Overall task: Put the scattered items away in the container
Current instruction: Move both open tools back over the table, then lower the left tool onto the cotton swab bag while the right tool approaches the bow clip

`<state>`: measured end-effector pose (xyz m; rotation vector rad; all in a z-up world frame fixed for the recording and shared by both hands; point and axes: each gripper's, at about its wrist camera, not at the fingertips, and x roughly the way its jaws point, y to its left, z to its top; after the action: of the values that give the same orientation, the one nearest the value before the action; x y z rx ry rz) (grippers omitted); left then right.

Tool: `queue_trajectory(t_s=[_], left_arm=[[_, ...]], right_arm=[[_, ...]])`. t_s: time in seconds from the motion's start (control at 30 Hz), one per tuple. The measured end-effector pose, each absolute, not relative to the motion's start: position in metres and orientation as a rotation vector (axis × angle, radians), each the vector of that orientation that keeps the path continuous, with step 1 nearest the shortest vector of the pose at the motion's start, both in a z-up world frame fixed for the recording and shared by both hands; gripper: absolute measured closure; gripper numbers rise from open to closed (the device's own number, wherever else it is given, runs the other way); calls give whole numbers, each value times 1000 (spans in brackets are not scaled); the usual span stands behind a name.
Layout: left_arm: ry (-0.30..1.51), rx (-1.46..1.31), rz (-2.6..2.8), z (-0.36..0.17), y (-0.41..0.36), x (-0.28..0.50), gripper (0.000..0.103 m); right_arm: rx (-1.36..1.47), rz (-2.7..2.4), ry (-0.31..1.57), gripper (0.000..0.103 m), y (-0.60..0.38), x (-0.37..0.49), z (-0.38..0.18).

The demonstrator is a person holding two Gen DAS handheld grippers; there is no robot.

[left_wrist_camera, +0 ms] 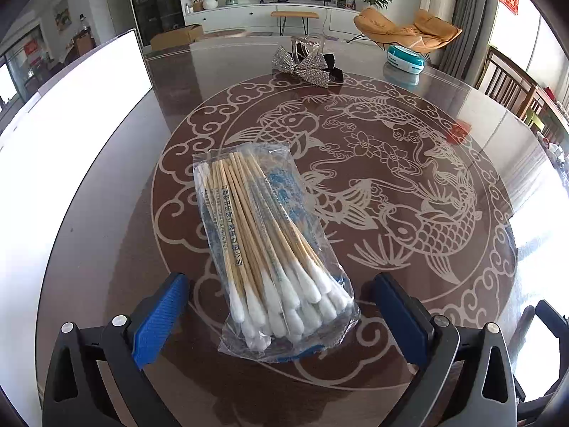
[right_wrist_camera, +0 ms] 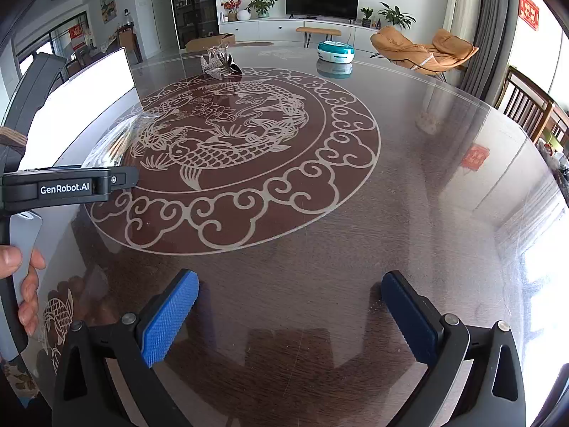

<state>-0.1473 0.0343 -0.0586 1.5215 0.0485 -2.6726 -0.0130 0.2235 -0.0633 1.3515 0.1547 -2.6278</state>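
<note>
Between spread pads of left hand-held gripper, swab packet lying flat on desk, cotton-tip end nearest, long axis running away and slightly leftward. Left hand-held gripper sitting open, empty, clearly nearer one. White container standing just left of packet. Right hand-held gripper hovering open over bare desk, holding nothing. Right view showing only a sliver of packet's plastic, left-hand device blocking rest; bow clip and teal box lying at far edge in both views.

The right gripper stood wide open over the bare glossy brown carp-patterned table; a teal-and-white round case rested far across it.
</note>
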Motion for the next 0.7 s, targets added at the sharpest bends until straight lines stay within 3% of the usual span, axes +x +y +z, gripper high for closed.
queue_trajectory(t_s=[0.7], left_arm=[[42, 1470, -2713, -57, 31, -162, 0]], right_arm=[[1351, -2629, 154, 0, 223, -13, -64]])
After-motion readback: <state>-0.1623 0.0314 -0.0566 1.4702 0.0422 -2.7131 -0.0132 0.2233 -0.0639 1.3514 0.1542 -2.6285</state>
